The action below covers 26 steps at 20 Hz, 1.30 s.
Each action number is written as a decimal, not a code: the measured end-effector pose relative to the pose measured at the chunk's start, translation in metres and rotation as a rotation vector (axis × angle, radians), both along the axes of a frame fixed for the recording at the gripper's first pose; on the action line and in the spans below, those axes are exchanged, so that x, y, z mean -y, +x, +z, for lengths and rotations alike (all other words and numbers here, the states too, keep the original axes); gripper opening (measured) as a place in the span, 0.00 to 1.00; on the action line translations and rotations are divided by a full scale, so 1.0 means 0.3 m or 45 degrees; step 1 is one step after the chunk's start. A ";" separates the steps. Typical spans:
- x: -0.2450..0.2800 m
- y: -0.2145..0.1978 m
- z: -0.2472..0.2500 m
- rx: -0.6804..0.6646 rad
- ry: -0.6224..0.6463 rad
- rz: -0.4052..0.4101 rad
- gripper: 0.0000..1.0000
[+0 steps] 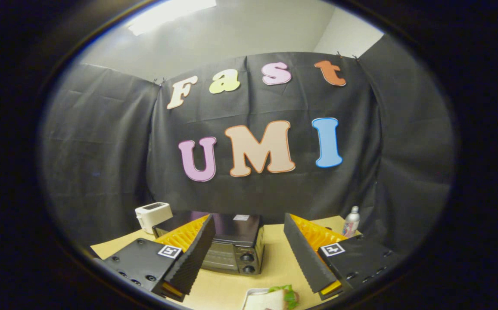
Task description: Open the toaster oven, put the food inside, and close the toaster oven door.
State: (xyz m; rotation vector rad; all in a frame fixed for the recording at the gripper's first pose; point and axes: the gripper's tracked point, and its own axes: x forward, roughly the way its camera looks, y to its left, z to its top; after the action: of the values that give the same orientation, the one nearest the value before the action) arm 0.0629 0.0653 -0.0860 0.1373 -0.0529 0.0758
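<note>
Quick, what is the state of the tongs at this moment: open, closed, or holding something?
Tongs: open, holding nothing; the toaster oven sits beyond them, the sandwich low between the fingers.

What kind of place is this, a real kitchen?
Probably a pretend kitchen in a test booth, not a home. A toaster oven, a white toaster and a sandwich sit on one table. The open gripper hovers above.

Tan table (275, 262), toaster oven (231, 247), white toaster (153, 215), bottle (351, 221), perhaps a sandwich plate (253, 297)
</note>
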 end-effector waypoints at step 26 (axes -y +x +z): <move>-0.571 0.421 -0.449 -0.054 -0.007 -0.024 0.96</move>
State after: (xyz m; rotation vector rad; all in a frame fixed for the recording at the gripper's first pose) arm 0.1892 0.2365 -0.2207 0.1327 -0.0120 0.0542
